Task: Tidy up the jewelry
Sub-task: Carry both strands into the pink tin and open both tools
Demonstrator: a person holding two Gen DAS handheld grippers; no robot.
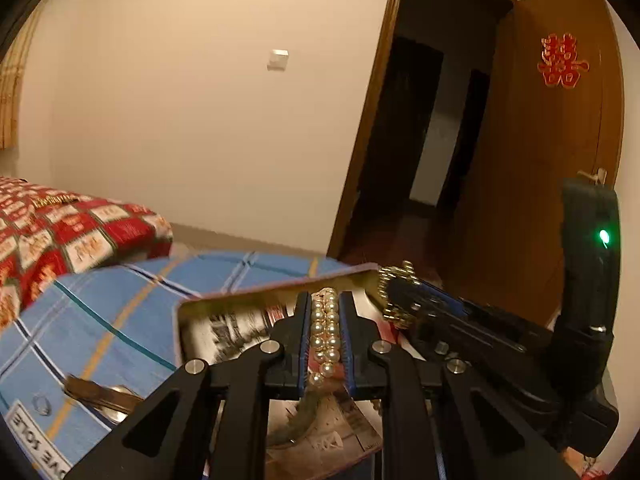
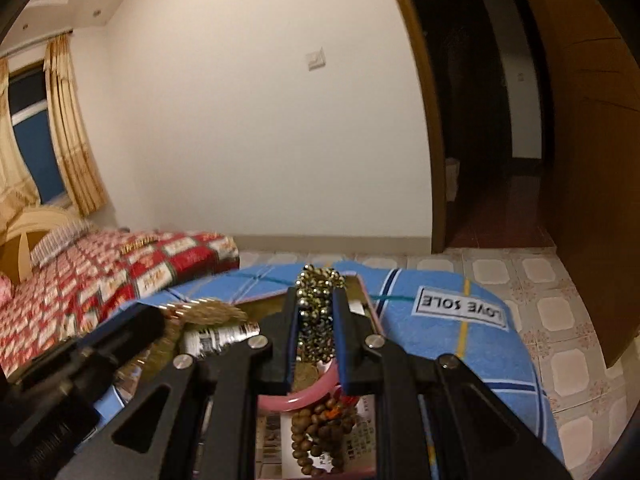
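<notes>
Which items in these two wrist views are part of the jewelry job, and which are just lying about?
Part of the job:
- pearl strand, clamped in left tool
- dark metallic bead strand, clamped in right tool
- pink bangle
- brown wooden bead strand
- open box below both tools

Lying about:
- blue plaid sheet
- red patterned quilt
- light switch
- curtains

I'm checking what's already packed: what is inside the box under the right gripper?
Inside the box, a pink bangle and brown wooden beads lie on printed paper. The right gripper and its dark bead strand cover the rest.
</notes>
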